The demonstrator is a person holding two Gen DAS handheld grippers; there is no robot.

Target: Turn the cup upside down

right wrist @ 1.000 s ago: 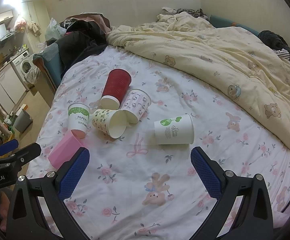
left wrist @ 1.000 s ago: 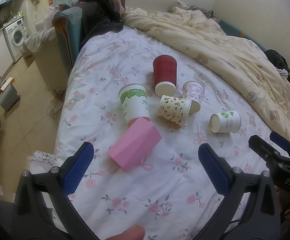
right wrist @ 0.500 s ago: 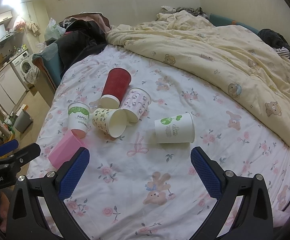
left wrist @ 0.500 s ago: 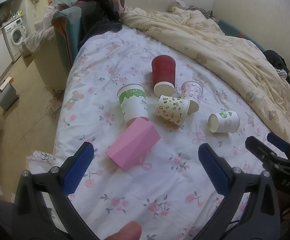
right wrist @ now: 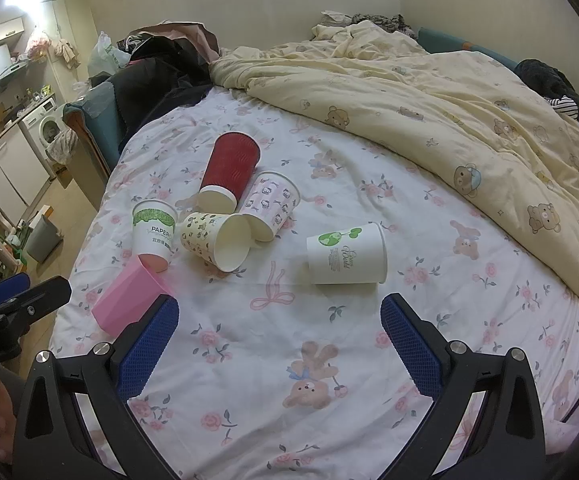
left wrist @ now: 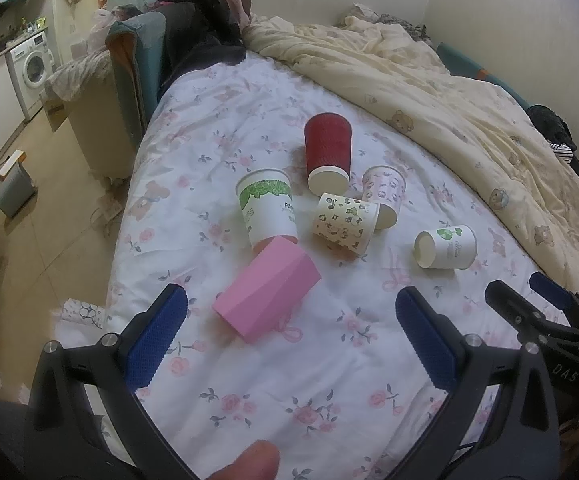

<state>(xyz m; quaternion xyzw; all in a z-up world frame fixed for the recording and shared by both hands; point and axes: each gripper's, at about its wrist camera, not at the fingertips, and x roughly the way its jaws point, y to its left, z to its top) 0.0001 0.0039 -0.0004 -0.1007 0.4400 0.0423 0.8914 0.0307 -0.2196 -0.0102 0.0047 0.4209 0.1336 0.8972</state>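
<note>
Several cups lie on the flowered bed sheet (left wrist: 273,364). A pink faceted cup (left wrist: 267,294) lies on its side just beyond my open, empty left gripper (left wrist: 287,336); it also shows in the right wrist view (right wrist: 129,302). A white cup with a green leaf print (left wrist: 267,208) stands upright behind it. A red ribbed cup (left wrist: 326,152), a patterned cream cup (left wrist: 345,222) and a pink-print cup (left wrist: 383,192) lie on their sides. A white cup with a green logo (right wrist: 345,254) lies on its side beyond my open, empty right gripper (right wrist: 279,340).
A rumpled cream duvet (right wrist: 429,96) covers the far right of the bed. Dark clothes (left wrist: 205,28) are piled at the back left. The bed's left edge drops to a tiled floor (left wrist: 37,248) with a grey bin (left wrist: 13,190).
Both grippers stay open and nearly still. The left wrist view has shifted slightly, so the cups sit a little further from the left gripper.
</note>
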